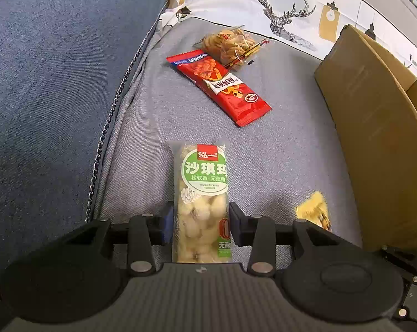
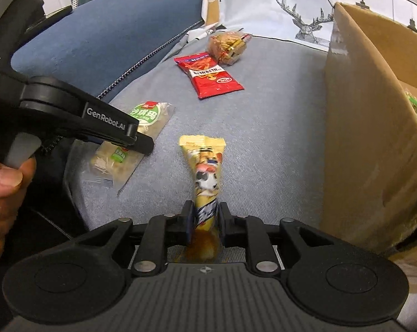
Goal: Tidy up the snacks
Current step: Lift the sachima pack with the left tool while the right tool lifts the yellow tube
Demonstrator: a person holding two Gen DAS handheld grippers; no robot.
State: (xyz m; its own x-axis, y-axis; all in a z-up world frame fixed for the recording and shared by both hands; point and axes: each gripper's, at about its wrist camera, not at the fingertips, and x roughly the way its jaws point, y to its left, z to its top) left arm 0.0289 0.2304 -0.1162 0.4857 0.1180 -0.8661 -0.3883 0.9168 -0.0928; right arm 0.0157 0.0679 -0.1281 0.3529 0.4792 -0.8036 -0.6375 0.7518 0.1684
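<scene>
The clear-wrapped green-labelled sachima bar (image 1: 201, 202) sat clamped between the left tongs (image 1: 200, 222), over the grey sofa cushion (image 1: 285, 149). The yellow cartoon-printed snack pouch (image 2: 205, 177) was pinched tight in the right tongs (image 2: 205, 221). At twelve o'clock lay a red foil packet (image 1: 222, 85) and a clear bag of fried twists (image 1: 233, 45), with bare cushion between. At three o'clock stood the brown cardboard box (image 2: 368, 138), its wall edge close.

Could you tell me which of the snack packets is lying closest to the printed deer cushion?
The clear bag of golden twists, lying just beyond the red packet; both grippers' packets sit much nearer the cameras.
</scene>
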